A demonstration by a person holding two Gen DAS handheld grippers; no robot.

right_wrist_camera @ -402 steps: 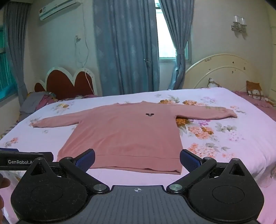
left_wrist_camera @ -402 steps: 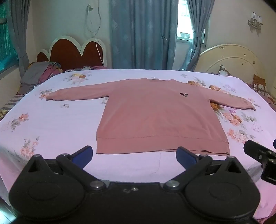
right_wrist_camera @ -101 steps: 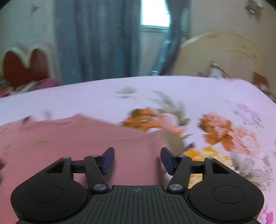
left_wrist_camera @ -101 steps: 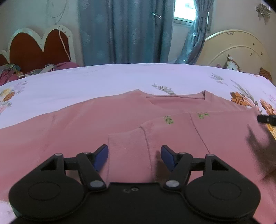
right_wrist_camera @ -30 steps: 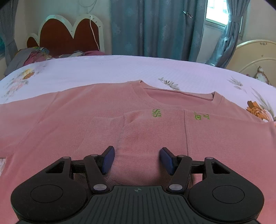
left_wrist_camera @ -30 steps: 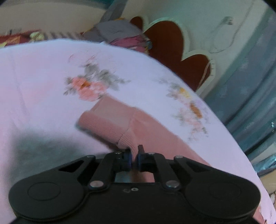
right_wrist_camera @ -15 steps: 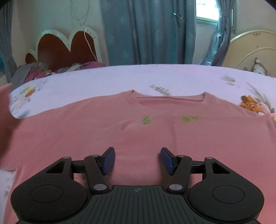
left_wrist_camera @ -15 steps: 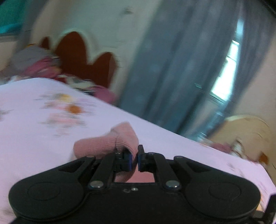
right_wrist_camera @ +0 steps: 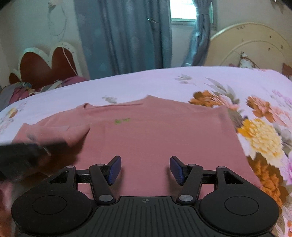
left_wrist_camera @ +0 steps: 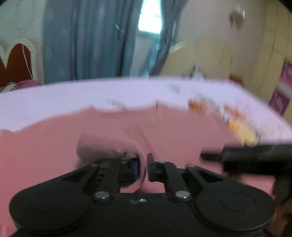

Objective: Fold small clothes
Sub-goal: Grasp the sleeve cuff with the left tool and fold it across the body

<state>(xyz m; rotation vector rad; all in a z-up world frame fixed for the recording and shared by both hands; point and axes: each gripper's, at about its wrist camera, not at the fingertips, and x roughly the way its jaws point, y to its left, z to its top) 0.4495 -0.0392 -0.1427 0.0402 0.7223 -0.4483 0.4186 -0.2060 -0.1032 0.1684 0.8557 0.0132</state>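
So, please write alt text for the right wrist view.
The open right gripper hovers over a pink sweater lying flat on a floral bedsheet. The blurred left gripper is at the left edge; blue curtains hang behind.

left gripper point(left_wrist_camera: 143, 169) has its jaws pinched tight on a pink cuff point(left_wrist_camera: 109, 147), while the right gripper point(right_wrist_camera: 145, 168) hovers low, jaws spread wide

One pink knit sweater point(right_wrist_camera: 164, 138), lying on one bed covered by a lilac floral sheet point(right_wrist_camera: 146, 82). Two black two-finger grippers: the left gripper point(left_wrist_camera: 143, 168) and the right gripper point(right_wrist_camera: 145, 168). Two headboards: one red scalloped headboard point(right_wrist_camera: 45, 67) and one cream arched headboard point(right_wrist_camera: 255, 49). One window point(right_wrist_camera: 183, 9) with blue-grey curtains point(right_wrist_camera: 124, 36).
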